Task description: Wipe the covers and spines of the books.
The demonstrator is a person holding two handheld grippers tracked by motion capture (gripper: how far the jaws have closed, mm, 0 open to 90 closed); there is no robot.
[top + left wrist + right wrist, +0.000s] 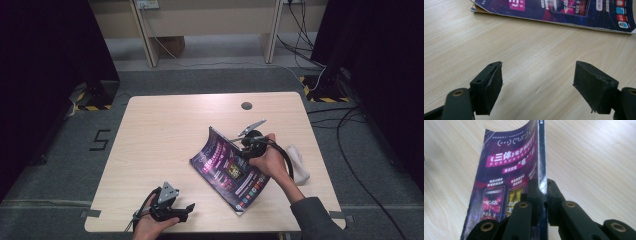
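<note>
A magazine (227,167) with a dark purple cover lies right of the table's middle, its far right edge raised and curling. My right gripper (241,149) is shut on that raised edge; in the right gripper view the jaws (543,187) pinch the thin edge of the magazine (506,170) while the rest of it bends down to the wood. My left gripper (189,206) rests near the front left edge, open and with nothing in it. In the left gripper view its jaws (537,75) stand wide apart over bare wood, with the magazine (564,10) farther off.
A white rolled object (299,162) lies on the wooden table (165,125) just right of the right hand. A round cable hole (246,105) sits near the far edge. Cables (350,150) run over the floor at the right.
</note>
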